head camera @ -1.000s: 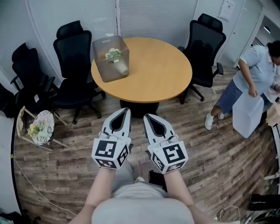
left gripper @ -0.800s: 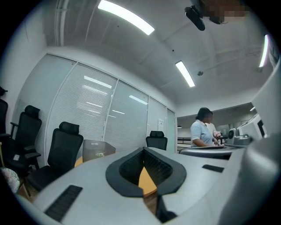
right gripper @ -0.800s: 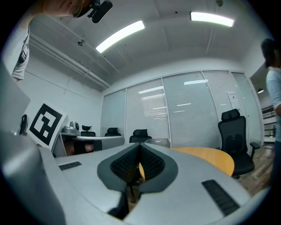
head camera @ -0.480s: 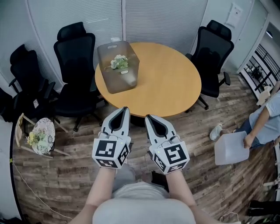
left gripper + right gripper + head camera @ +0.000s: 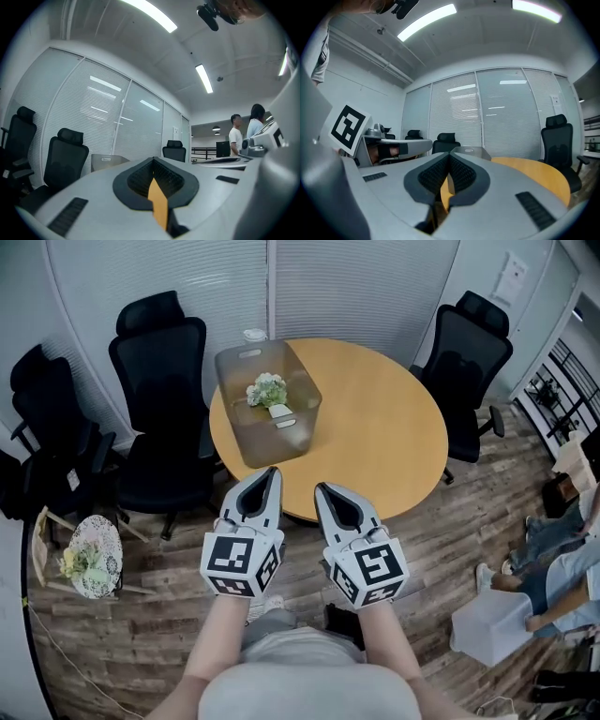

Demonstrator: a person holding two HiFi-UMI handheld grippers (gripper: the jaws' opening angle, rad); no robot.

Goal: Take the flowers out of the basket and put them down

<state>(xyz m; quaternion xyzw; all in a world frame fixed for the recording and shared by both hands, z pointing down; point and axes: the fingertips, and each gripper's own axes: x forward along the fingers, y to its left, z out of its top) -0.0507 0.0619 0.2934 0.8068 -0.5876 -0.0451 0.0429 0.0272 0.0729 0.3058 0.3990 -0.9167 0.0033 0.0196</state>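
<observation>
A translucent grey basket [image 5: 246, 432] stands on the left side of a round wooden table [image 5: 384, 432], with a small bunch of white and green flowers [image 5: 267, 389] inside it. My left gripper [image 5: 265, 476] and right gripper [image 5: 322, 489] are held side by side just short of the table's near edge, level and pointing at it. Both are shut with nothing between their jaws. In the left gripper view the gripper [image 5: 153, 161] faces the basket [image 5: 105, 161]. The right gripper [image 5: 449, 157] sees the basket [image 5: 469, 151] and the table [image 5: 536, 172] beyond its tips.
Black office chairs [image 5: 157, 381] [image 5: 478, 352] [image 5: 45, 432] ring the table. A small stand with a round floral piece [image 5: 86, 557] sits on the wooden floor at left. At right a person crouches with a white box [image 5: 486, 624]. Glass walls with blinds [image 5: 356, 282] close the back.
The table and basket have come closer and lower in the head view as I walk toward them. Both grippers stay shut together. The person with the white box has shifted toward the lower right.
</observation>
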